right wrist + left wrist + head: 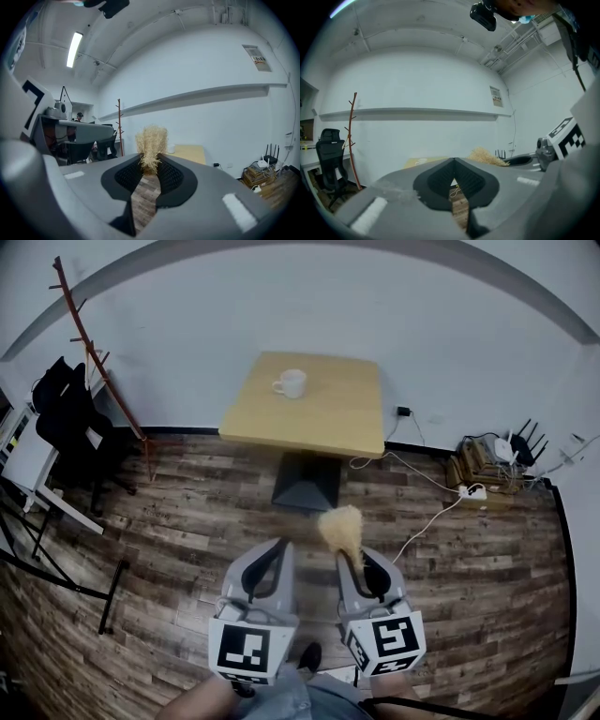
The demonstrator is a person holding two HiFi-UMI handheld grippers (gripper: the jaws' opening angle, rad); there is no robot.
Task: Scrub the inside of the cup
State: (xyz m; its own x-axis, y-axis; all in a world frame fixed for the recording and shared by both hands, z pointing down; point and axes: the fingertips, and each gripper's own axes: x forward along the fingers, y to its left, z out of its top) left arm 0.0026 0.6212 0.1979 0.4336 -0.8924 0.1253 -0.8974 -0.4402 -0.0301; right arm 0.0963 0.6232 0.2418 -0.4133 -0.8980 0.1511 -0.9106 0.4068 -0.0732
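Scrubbing did not seem to have begun: the single white cup stood untouched toward the far left of the one wooden table, and both tools hovered over the floor, well short of the table. There were two tools. The right hand-held gripper was clamped on the one straw-coloured scrubbing tuft, and the left hand-held gripper had its jaws pressed together on nothing. Reaching the table, steadying the cup and scrubbing inside it all appeared still to do.

Fibrous straw scrubber; smooth cup (matt wooden table).
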